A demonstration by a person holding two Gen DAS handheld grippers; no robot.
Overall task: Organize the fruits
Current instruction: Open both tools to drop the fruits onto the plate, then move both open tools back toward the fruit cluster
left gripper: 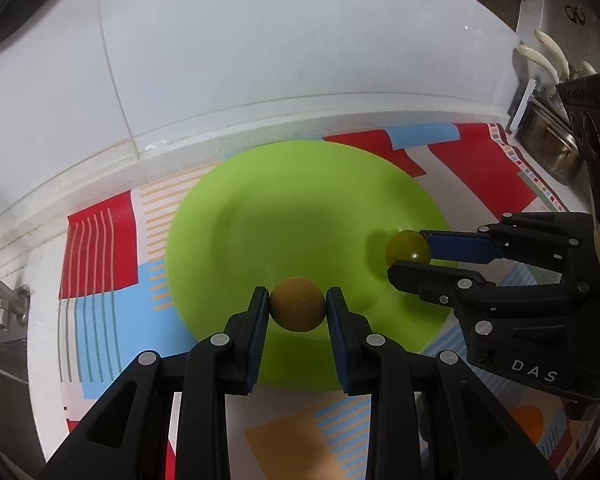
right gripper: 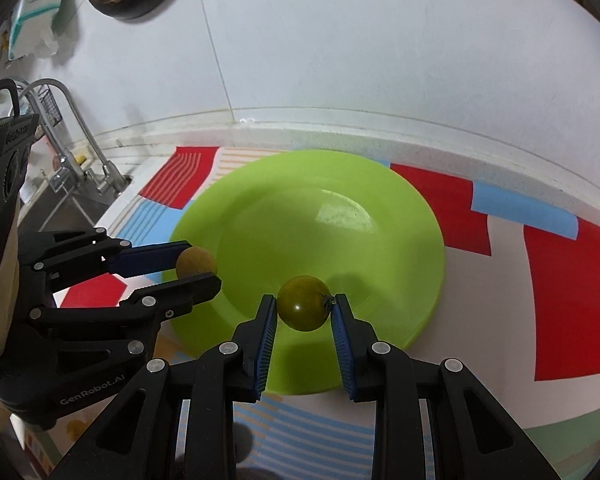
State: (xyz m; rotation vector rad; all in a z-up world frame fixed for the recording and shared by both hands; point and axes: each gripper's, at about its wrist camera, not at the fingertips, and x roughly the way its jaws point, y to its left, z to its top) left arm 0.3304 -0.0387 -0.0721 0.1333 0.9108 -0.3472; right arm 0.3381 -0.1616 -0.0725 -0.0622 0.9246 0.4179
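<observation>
We see a white tiled wall (left gripper: 260, 40) rising behind a pale bench (left gripper: 44, 312), and over the bench lies a mat (left gripper: 100, 248) patterned in red, blue and cream blocks and stripes. On the mat sits a lime-green plate (left gripper: 284, 208), wide and shallow, with nothing resting on its bare middle. Off to the side in the right wrist view stands a metal tap (right gripper: 80, 128) by a sink. Our left hand-held gripper (left gripper: 297, 308) reaches in over the near rim of the plate, its black jaws with blue pads clamped on a small tan-brown round fruit (left gripper: 297, 310), which hangs between the pads above the plate's edge. Our right hand-held gripper (right gripper: 304, 308) comes in beside it, the two well apart, and it is closed tight on a small green tomato (right gripper: 304, 308), smooth and shiny, with a dark stem scar against one pad. The tomato sits over the plate's near slope; we cannot tell whether either fruit touches the plate.
</observation>
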